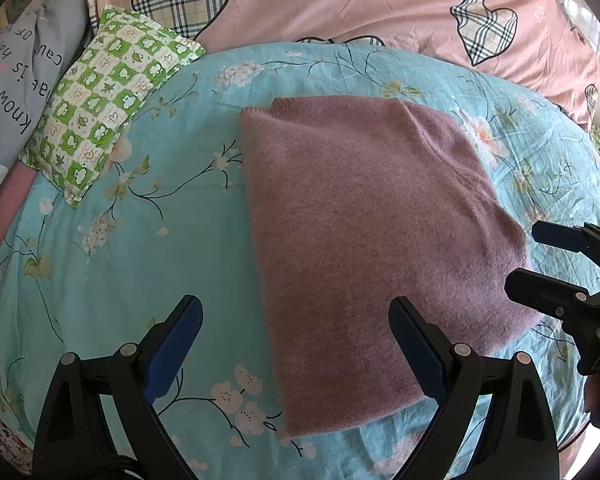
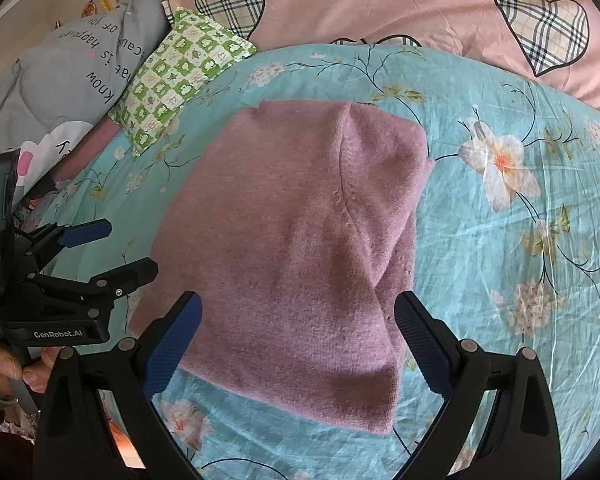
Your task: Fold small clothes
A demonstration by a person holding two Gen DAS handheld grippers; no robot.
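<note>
While the left tongs [image 1: 296,320] hang spread wide and empty above the bed [image 1: 120,264], the left wrist view shows the mauve sweater [image 1: 364,232] lying folded on the turquoise flowered sheet. Its near edge reaches in between the two blue pads: the right pad sits over the knit, the left pad over bare sheet, so most of the sweater lies ahead and to the right. The right tongs [image 1: 524,256] come in at the right edge, just beside the sweater's right side, also spread and gripping nothing. A green checked pillow [image 1: 104,104] rests at the bed's far left corner, next to a grey pillow [image 1: 16,92] with writing, and a pink duvet [image 1: 340,4] with plaid hearts lies along the far edge.

In the right wrist view the sweater [image 2: 300,248] sits straight ahead, its near edge between the pads of the right tongs [image 2: 298,318], which are apart and hold nothing. The left tongs [image 2: 130,246] enter from the left, spread, their tips just beside the sweater's left side. A hand [image 2: 8,372] grips that tool's handle at the lower left. The green pillow [image 2: 180,76] lies beyond the sweater's far left corner.
</note>
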